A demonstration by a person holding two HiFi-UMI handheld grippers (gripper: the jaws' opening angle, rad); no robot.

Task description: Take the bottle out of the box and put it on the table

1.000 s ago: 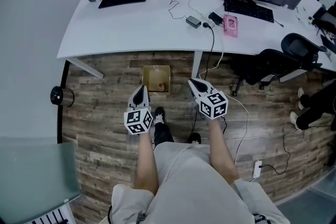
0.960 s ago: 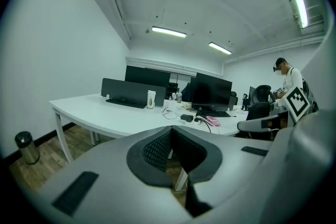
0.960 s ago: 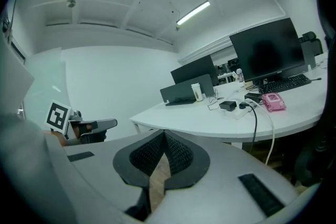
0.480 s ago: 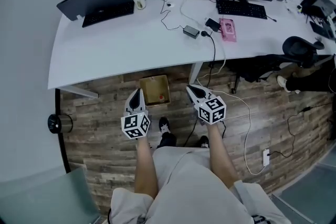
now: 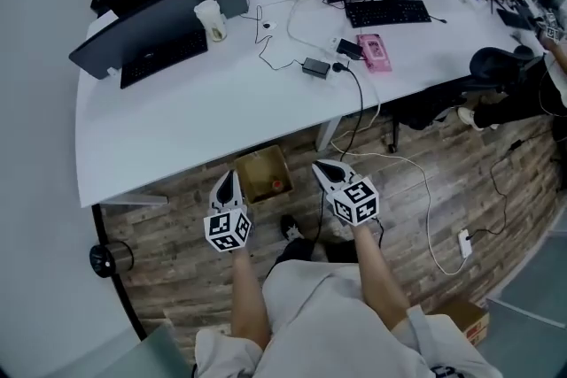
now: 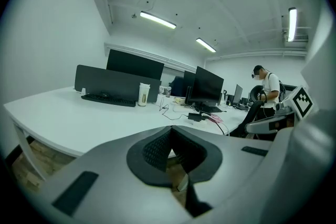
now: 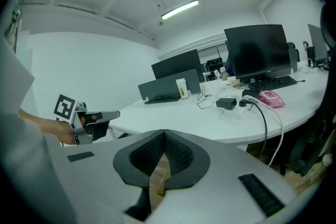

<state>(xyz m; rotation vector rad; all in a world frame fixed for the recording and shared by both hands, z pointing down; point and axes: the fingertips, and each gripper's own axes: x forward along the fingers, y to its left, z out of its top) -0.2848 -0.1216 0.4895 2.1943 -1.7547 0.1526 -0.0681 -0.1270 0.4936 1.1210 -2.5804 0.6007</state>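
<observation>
Head view: the box (image 5: 252, 171) sits on the floor at the table (image 5: 177, 115) edge, just ahead and between your left gripper (image 5: 228, 177) and right gripper (image 5: 321, 166). The bottle (image 5: 277, 185) lies inside toward the right; its axis is unclear.
Left gripper view: your jaws are clenched and empty.
Right gripper view: same, with the box low past the tips.

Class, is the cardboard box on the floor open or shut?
Open: the head view looks straight down into the box, with no lid over it, and a small red-topped item shows inside.

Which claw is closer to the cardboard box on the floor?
Left. The left gripper sits just left of the box; the right gripper is off its right side, floor showing between.
</observation>
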